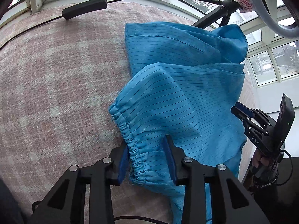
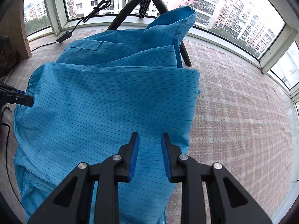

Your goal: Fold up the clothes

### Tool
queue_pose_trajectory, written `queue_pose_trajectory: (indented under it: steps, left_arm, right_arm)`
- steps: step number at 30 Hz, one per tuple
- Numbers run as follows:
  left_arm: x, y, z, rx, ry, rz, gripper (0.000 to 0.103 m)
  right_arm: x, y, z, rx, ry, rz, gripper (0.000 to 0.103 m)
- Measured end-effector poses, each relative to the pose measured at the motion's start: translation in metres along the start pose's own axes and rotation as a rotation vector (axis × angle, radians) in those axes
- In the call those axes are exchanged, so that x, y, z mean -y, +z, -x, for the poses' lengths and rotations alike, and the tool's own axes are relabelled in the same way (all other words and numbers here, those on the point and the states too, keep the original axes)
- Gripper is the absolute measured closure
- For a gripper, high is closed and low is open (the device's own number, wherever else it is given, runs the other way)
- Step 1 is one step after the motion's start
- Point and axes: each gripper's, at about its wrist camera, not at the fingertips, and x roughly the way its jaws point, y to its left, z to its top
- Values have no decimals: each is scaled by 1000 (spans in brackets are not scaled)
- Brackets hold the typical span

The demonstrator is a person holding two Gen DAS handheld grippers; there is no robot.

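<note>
Left gripper (image 1: 147, 160), jaws spread around the blue striped garment (image 1: 186, 97)'s elastic cuff (image 1: 127, 136), should close squarely; right gripper (image 2: 150, 155) hovers spread above the pink checked blanket (image 2: 243, 112).

Soft, even daylight came through the windows (image 2: 214, 9), overexposed near the sky. Shadows were faint. Both fisheye views curved strongly and darkened at the corners; focus stayed sharp.

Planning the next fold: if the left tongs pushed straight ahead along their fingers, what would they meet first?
Most likely the elastic cuff of the blue garment, already lying between the open left tongs. Beyond it comes more blue fabric, though depth is hard to judge through the fisheye.
</note>
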Motion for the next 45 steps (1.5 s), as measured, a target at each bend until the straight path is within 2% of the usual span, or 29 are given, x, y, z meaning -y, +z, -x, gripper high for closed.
queue_pose_trajectory:
  steps: [3,6,7,9,11,12,15,17,22,24,28,29,30,31,33,36,38,40,43,45]
  left_arm:
    - [6,1,3,-7,-18,-5,95]
    - [20,8,31,42,-31,-28,97]
    - [25,11,41,57,-35,-40,97]
    - [38,16,58,81,-35,-72,98]
    - [51,22,72,96,-25,-114,97]
    - [58,25,80,103,-20,-134,97]
    - [74,33,94,117,-9,-185,97]
    - [77,35,92,112,-4,-198,97]
    - [67,29,84,85,5,-184,97]
    - [64,27,83,76,5,-180,97]
    - [62,24,88,83,-4,-176,98]
    - [62,24,91,87,-9,-178,98]
    - [63,23,95,93,-15,-180,98]
    - [63,22,99,98,-21,-182,98]
    - [65,20,106,110,-34,-191,98]
    - [59,18,107,114,-34,-185,98]
    - [56,16,108,117,-33,-179,98]
    - [48,14,102,110,-20,-177,98]
    - [35,15,93,99,10,-166,98]
    - [25,18,87,92,32,-161,98]
  right_arm:
    - [1,-6,15,21,35,-12,79]
    - [-9,-19,43,50,142,-14,78]
    - [-15,-25,53,55,192,-11,75]
    - [-32,-42,65,27,357,-53,50]
    - [-57,-62,65,-25,516,-99,47]
    - [-70,-70,61,-55,556,-110,47]
    - [-105,-87,41,-134,568,-148,47]
    - [-112,-92,29,-175,612,-223,47]
    - [-109,-83,22,-126,699,-368,47]
    - [-110,-74,18,-129,688,-403,47]
    - [-127,-63,9,-131,604,-398,47]
    - [-132,-61,11,-116,573,-377,53]
    - [-140,-59,15,-106,549,-347,75]
    - [-147,-56,18,-97,524,-318,85]
    - [-161,-51,27,-69,518,-274,90]
    - [-190,-39,31,-40,496,-162,91]
    - [-206,-39,21,-101,447,-86,89]
    - [-200,-45,24,-120,439,-74,89]
    - [-171,-66,55,-111,487,-99,73]
    - [-139,-82,82,-62,512,-157,58]
